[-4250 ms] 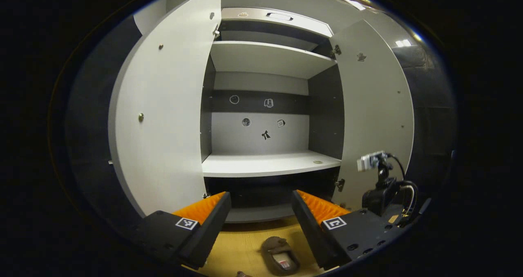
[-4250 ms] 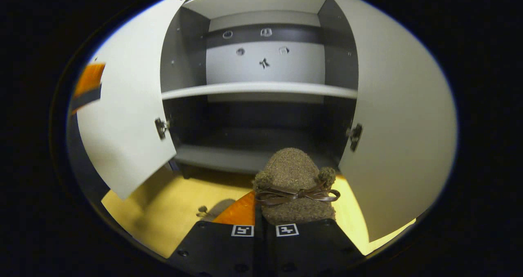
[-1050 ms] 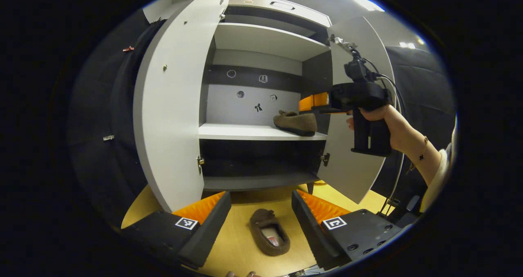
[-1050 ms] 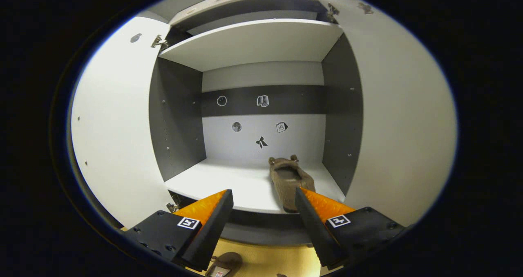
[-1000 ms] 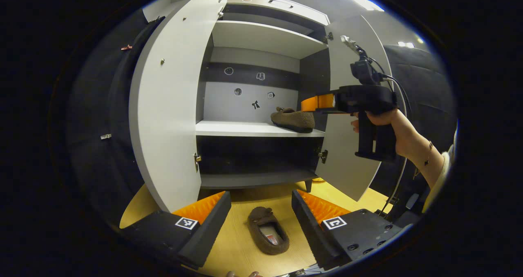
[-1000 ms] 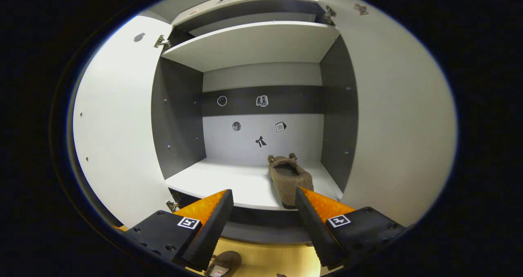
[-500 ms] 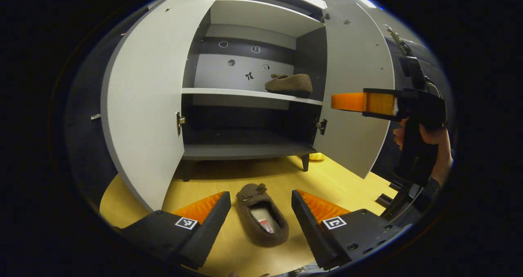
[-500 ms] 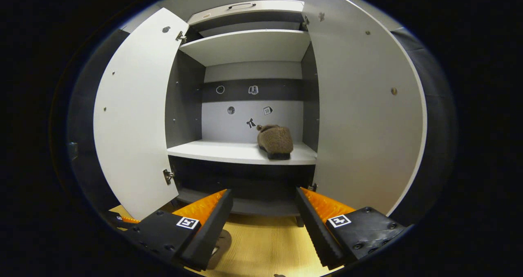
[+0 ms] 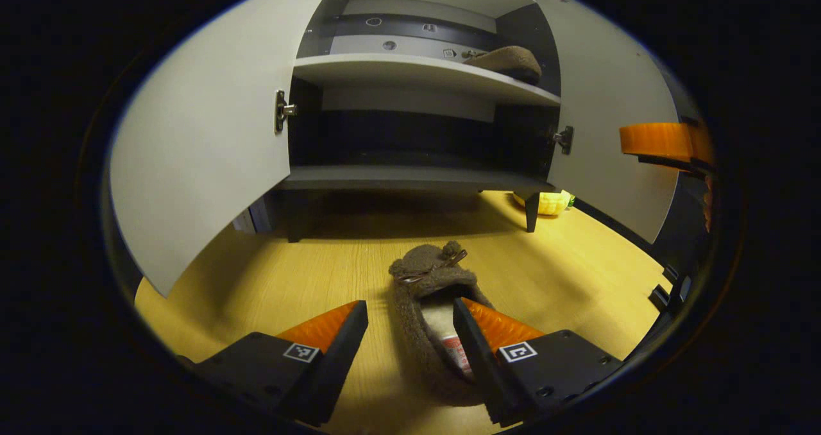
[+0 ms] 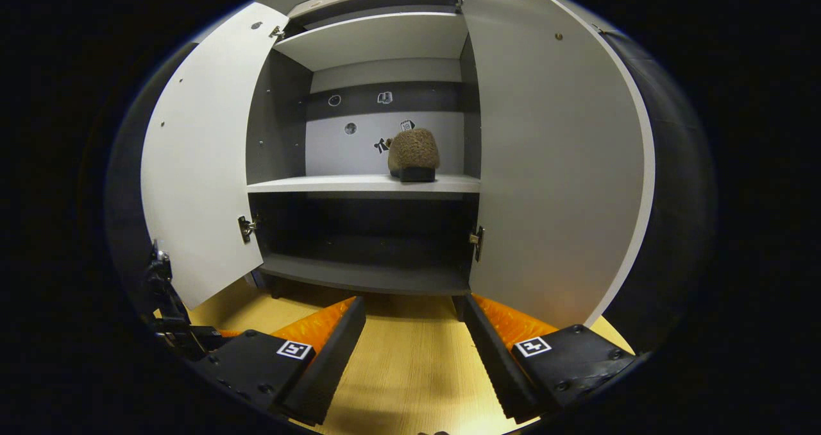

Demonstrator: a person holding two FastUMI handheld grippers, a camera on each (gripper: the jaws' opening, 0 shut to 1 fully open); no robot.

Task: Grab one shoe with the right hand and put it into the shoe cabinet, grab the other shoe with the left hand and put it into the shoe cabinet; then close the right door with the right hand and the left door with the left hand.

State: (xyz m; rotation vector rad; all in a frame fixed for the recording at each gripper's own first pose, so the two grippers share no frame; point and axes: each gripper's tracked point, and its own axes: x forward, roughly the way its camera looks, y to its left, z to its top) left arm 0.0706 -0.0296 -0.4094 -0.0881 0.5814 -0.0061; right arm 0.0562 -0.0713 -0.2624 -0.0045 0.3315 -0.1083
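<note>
Slipper [image 9: 431,319] on wood floor [image 9: 308,262], toe toward cabinet [image 9: 410,178] | your left gripper [image 9: 410,319] spread, right finger over slipper's opening, not gripping | other slipper [image 10: 414,154] on middle shelf [image 10: 333,183] near right wall | your right gripper [image 10: 414,339] released, clear floor beneath | both doors wide.

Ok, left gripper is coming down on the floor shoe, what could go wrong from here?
The left gripper straddles only the shoe's soft side wall, so it may fold or slip when lifted. The first shoe sits at the shelf's right, so aim left. The open left door hangs close to the lift path.
</note>
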